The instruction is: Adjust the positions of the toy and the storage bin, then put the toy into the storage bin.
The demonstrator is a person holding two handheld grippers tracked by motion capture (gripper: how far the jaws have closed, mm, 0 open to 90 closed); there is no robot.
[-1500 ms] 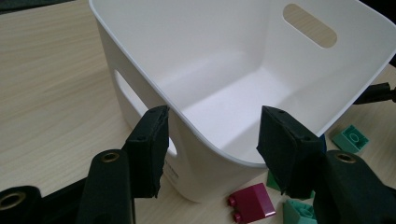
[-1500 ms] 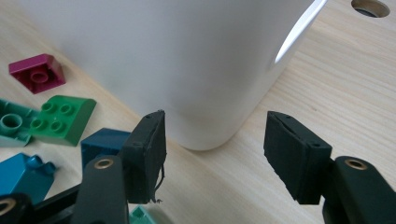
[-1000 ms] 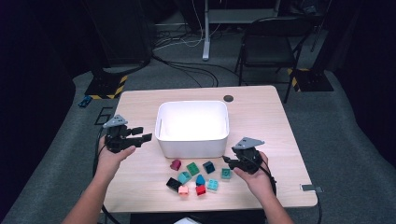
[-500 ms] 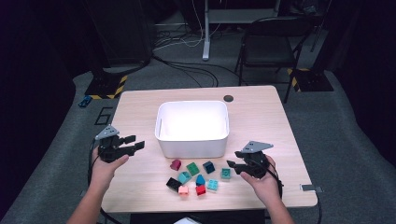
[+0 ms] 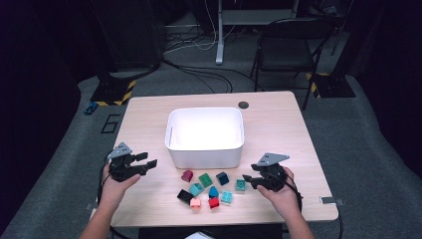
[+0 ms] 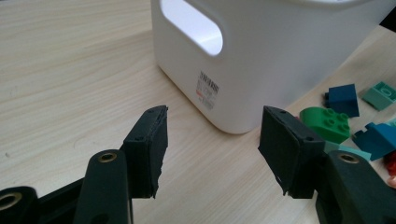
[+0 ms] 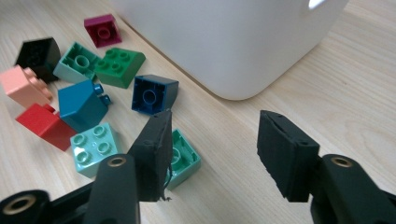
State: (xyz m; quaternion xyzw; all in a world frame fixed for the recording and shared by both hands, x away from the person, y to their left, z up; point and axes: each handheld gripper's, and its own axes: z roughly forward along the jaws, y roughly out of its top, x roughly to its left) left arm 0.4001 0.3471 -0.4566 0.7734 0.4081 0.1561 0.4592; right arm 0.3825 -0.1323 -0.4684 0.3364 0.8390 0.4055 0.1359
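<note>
Toy blocks (image 5: 209, 188), loose cluster near the worktop's (image 5: 278, 129) front edge before the white bin (image 5: 205, 134); right tool (image 5: 249, 179), jaws wide and empty, nearest, teal block (image 7: 182, 158) at its left jaw; left tool (image 5: 149, 163) wide, empty, farther.

We see a wooden table (image 5: 278, 129) carrying a white bin (image 5: 205, 137) mid-table, and a cluster of coloured blocks (image 5: 209, 188) lying loose just before it.
</note>
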